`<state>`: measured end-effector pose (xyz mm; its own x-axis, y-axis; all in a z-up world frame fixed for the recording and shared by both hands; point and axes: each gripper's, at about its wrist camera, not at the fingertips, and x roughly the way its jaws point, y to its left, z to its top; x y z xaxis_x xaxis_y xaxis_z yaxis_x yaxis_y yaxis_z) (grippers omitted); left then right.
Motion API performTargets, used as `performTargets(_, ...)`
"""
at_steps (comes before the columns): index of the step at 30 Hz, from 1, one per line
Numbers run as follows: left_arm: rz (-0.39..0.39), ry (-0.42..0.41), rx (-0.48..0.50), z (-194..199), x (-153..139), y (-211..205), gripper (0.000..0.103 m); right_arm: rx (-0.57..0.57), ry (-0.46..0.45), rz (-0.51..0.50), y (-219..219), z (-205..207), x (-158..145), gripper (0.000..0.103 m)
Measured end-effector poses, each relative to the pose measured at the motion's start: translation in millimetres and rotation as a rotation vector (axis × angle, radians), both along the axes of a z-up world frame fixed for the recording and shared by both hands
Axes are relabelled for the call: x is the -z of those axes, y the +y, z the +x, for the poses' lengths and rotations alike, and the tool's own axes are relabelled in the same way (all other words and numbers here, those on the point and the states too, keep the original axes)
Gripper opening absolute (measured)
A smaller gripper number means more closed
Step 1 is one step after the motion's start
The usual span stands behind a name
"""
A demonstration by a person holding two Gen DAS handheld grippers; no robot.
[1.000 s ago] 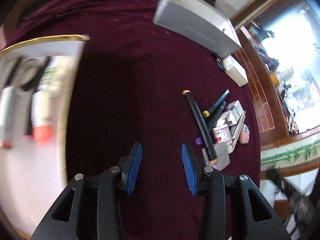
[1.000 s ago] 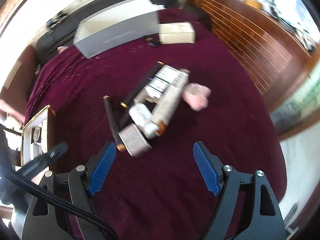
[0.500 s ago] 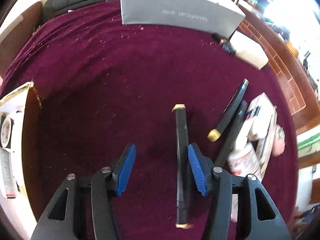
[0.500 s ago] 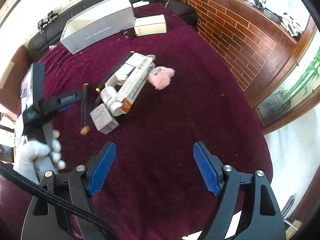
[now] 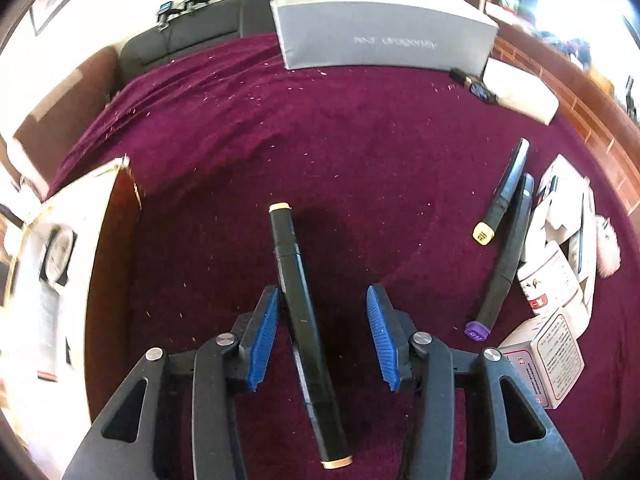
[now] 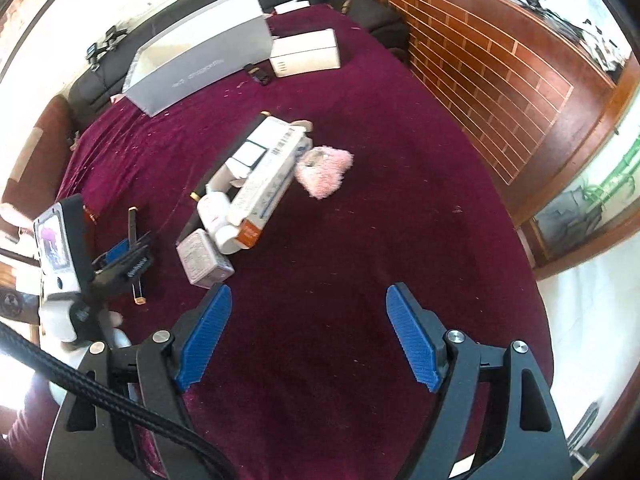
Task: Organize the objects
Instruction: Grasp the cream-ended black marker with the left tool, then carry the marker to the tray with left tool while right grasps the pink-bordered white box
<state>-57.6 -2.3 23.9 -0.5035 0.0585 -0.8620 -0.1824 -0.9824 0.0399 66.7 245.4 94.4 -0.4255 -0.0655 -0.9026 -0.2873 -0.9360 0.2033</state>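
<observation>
A long black marker with tan end caps [image 5: 298,292] lies on the maroon cloth between the open jaws of my left gripper [image 5: 323,312], close to the left finger, untouched by the right one. It also shows in the right wrist view [image 6: 134,232], under the left gripper [image 6: 120,256]. Two more black markers, one yellow-capped [image 5: 502,194] and one purple-capped [image 5: 500,276], lie to the right. A gold-rimmed white tray [image 5: 60,264] with items in it sits at the left. My right gripper [image 6: 308,332] is open and empty above bare cloth.
A pile of white boxes [image 6: 256,184], a small bottle [image 5: 550,276], a small carton [image 6: 204,258] and a pink fluffy item [image 6: 324,172] lies mid-table. A grey box [image 5: 380,40] and a cream box [image 6: 304,58] stand at the back. A brick-patterned wooden wall [image 6: 500,80] is at the right.
My left gripper swung from the tray towards the markers and now straddles the tan-capped one. My right gripper drew back from the pile.
</observation>
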Motion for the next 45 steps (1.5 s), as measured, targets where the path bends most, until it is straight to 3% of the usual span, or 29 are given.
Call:
performTargets(2,0.024,-0.032,0.031,-1,-2,-6,0.035,-0.029,-0.001,-0.006,-8,-3,1,0.080)
performTargets(3,0.020,-0.049,0.047,-3,-3,-2,0.016,-0.048,-0.003,-0.009,-14,-4,2,0.080)
performTargets(4,0.033,-0.072,0.065,-2,-5,-3,0.011,-0.080,-0.007,-0.013,-21,-7,4,0.080)
performTargets(6,0.103,-0.112,0.071,2,-11,-14,0.011,-0.119,-0.017,-0.018,-33,-11,10,0.080)
performTargets(11,0.232,-0.118,0.031,37,-37,-48,0.011,-0.218,-0.025,-0.042,-65,-30,29,0.080)
performTargets(19,0.370,-0.106,-0.037,81,-64,-104,0.011,-0.288,-0.079,0.009,-95,-66,62,0.080)
performTargets(22,0.374,-0.101,-0.069,88,-64,-119,0.011,-0.289,-0.103,0.032,-102,-78,74,0.079)
performTargets(24,0.370,-0.095,-0.085,91,-64,-128,0.011,-0.277,-0.103,0.052,-105,-81,77,0.071)
performTargets(26,0.364,-0.091,-0.102,95,-64,-137,0.011,-0.279,-0.104,0.057,-106,-84,78,0.042)
performTargets(27,0.366,-0.092,-0.110,97,-64,-141,0.011,-0.281,-0.112,0.053,-107,-84,79,0.034)
performTargets(35,0.376,-0.079,-0.181,109,-66,-179,0.011,-0.311,-0.101,-0.053,-113,-64,55,0.033)
performTargets(41,0.387,-0.106,-0.277,118,-64,-227,0.011,-0.367,-0.067,-0.170,-142,-56,30,0.033)
performTargets(45,0.324,-0.072,-0.330,109,-72,-267,0.012,-0.437,-0.041,-0.228,-179,-67,14,0.033)
